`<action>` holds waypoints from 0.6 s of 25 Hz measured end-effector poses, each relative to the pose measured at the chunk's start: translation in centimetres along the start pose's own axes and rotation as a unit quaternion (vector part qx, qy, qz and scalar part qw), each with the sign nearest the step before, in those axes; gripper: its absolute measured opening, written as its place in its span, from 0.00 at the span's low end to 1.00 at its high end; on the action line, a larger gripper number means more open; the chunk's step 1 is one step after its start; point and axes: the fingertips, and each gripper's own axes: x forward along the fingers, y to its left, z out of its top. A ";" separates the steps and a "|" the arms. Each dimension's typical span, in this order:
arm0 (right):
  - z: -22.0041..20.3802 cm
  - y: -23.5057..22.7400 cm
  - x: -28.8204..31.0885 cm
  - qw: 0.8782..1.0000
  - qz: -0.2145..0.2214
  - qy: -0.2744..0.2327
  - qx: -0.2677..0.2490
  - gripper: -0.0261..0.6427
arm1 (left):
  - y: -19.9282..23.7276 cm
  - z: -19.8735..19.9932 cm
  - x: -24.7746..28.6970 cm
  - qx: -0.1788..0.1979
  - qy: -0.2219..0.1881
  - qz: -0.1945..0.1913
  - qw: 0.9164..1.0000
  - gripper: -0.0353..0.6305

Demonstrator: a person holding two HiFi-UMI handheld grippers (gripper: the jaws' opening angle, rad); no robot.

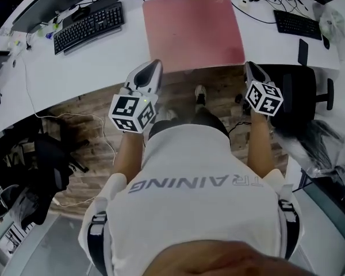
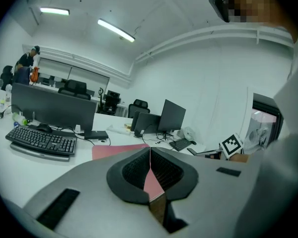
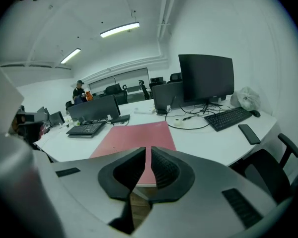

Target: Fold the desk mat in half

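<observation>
Fingers [image 2: 135, 171] of left gripper [image 1: 151, 68] are sitting together, nothing betw. them. Fingers [image 3: 164, 168] of right gripper [image 1: 252, 69] are likewise resting all but closed, empty. Both grippers are hovering just off the tabletop's [image 1: 75, 68] near edge, over the floor [image 1: 181, 88], one facing each near corner of the desk mat [image 1: 192, 30], neither touching it. Mat is lying flat and unfolded, its near side running along the tabletop's near edge. Judgement: approach step is in hand; fold not yet begun. Next move is calling for both prs. of fingers opening, pinching the near corners, then carrying them over to the far side, kept level so edges are meeting square.
</observation>
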 end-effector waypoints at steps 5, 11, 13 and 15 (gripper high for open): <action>-2.6 -5.1 4.6 0.998 -0.017 0.061 0.007 0.20 | -1.1 -0.1 3.5 -0.004 0.016 0.011 1.000 0.10; -8.2 -8.8 10.0 0.986 -0.014 0.164 -0.014 0.26 | -2.2 -0.9 7.9 -0.003 0.048 0.014 0.999 0.10; -9.5 -9.5 11.4 0.982 -0.015 0.186 -0.013 0.26 | -2.2 -1.1 9.0 -0.001 0.056 0.019 0.998 0.10; -10.5 -10.1 12.6 0.979 -0.020 0.203 -0.013 0.26 | -1.9 -1.2 9.8 -0.004 0.059 0.029 0.998 0.10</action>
